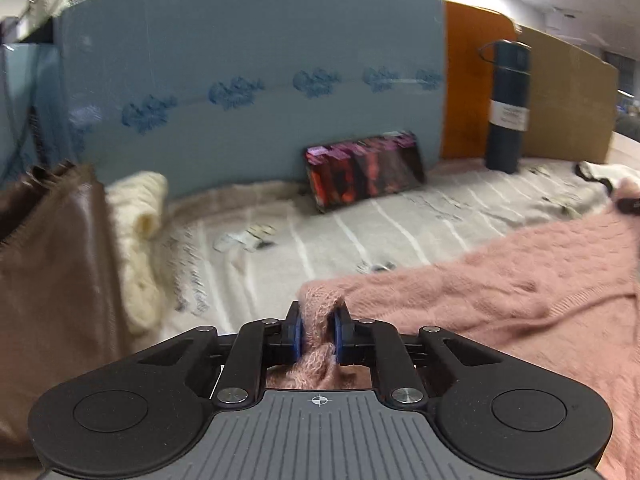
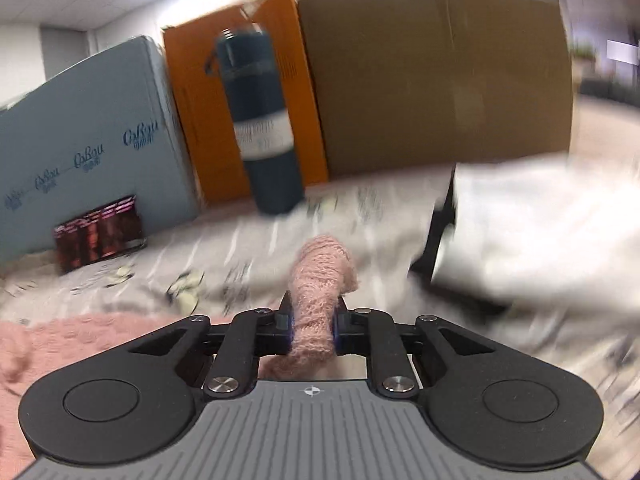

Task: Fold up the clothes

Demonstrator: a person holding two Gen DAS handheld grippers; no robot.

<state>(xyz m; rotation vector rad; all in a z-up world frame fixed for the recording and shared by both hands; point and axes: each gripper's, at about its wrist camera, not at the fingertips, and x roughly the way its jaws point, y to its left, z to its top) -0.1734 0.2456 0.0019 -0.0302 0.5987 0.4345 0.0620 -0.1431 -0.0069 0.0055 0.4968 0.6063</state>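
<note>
Both tongs are clamped on the pink sweater [image 1: 500,292]: my left tongs [image 1: 319,330] pinch a bunched edge of it, my right tongs [image 2: 314,322] grip a rolled tuft that sticks up between the pads. The sweater lies spread over a striped cloth [image 1: 320,232] on the counter. To my left sit a brown garment [image 1: 56,264] and, just beside it, a cream knit [image 1: 138,232]. Behind stand a blue board [image 1: 248,80] with a dark printed box [image 1: 364,170] leaning on it, an orange panel [image 1: 466,92], a cardboard box [image 2: 432,80] and an upright dark flask [image 2: 262,120]. A white garment [image 2: 540,232], blurred, lies near my right tongs.
</note>
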